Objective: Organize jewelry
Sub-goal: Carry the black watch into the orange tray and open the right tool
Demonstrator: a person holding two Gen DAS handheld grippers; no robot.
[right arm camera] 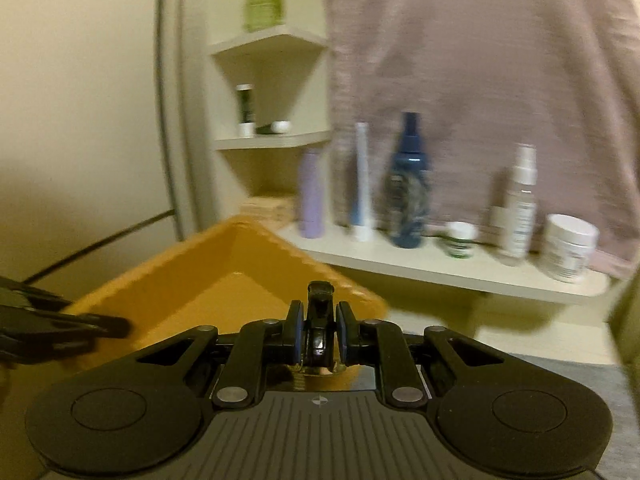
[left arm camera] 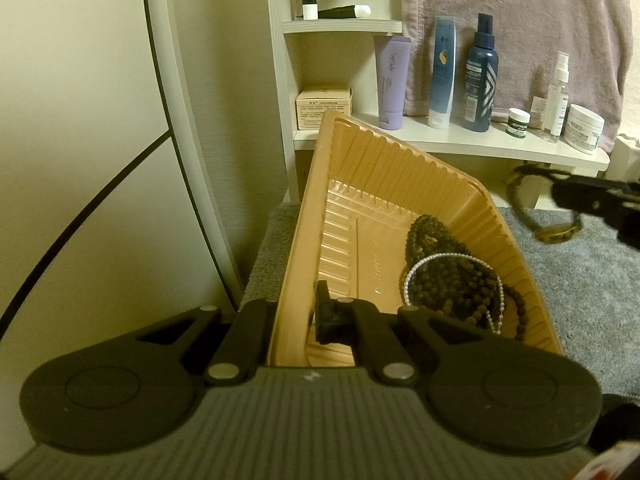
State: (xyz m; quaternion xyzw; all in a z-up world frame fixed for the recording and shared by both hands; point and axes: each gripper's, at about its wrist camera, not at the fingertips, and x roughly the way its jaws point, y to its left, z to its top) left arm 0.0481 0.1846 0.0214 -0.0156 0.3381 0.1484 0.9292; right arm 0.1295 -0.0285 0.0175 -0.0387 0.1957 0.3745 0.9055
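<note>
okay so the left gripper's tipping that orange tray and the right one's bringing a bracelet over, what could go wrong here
1. The tray is tilted, pinched only at its rim by the left gripper; it could slip or flex.
2. The beads lie piled against the tray's lower side and might spill if it tips further.
3. The right gripper holds the bracelet by a narrow part; it could drop onto the grey mat, short of the tray.

Tray (left arm camera: 400, 168) orange-tan w/ ribbed walls. Bead necklace (left arm camera: 440, 276) dark brown; pearl strand (left arm camera: 448, 256) white. Mat (left arm camera: 592, 272) grey. Shelf (left arm camera: 460, 140) cream. Towel (left arm camera: 520, 12) dusty pink. Tube (left arm camera: 390, 80) lilac; spray bottle (left arm camera: 482, 76) navy w/ white chevrons. Right tongs' (right arm camera: 318, 332) pads (right arm camera: 297, 332) blue.
</note>
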